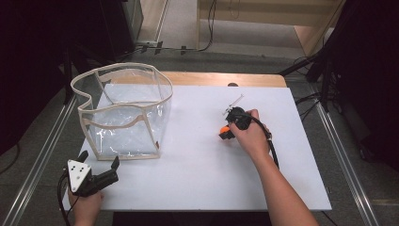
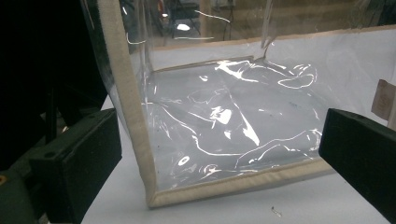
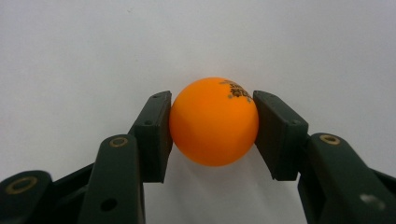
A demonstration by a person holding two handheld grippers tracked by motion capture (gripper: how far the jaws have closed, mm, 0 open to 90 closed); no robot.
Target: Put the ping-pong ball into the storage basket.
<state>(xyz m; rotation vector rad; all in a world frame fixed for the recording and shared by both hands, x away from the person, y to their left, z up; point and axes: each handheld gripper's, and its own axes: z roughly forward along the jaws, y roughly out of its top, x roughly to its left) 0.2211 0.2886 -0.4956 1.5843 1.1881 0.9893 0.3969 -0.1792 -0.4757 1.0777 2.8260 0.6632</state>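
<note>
We had the orange ball [image 3: 214, 122] clamped between the two pads of the right gripper [image 1: 227, 131], out on the white board [image 1: 197, 183] right of its middle and well clear of every edge. It looked like a table-tennis ball: very light, hollow, smooth and slippery, and we judged a hard squeeze might dent it or shoot it out. The pads sat on opposite sides at its widest part, which seemed the safest hold. Our left gripper [image 1: 100, 174], jaws apart and holding nothing, waited at the board's near left corner, just before the clear bag [image 1: 123, 113].
</note>
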